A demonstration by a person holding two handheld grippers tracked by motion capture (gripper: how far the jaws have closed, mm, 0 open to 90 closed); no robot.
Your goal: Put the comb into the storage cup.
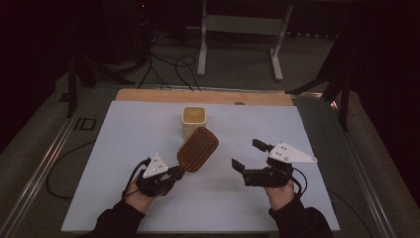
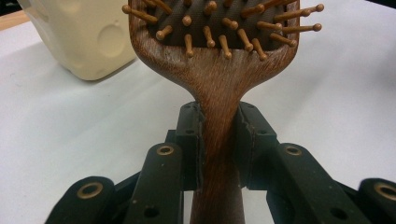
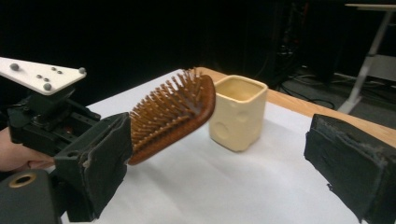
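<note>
Left gripper: jaws closed tight on the neck of the wooden hairbrush, one pad pressing each side of the handle in the left gripper view
Hairbrush: lifted off the white sheet, head pointing toward 1 o'clock from the left gripper, bristles facing left and tilted downward; its tip hangs just in front of the cup
Cup: cream, square-sided, upright on the sheet at about 12 o'clock from the brush head, near it; whether they touch cannot be told
Right gripper: jaws spread wide, nothing between them, held above the sheet at 3 o'clock from the brush, well apart from it
Table: bare wood strip showing beyond the sheet's far edge
</note>
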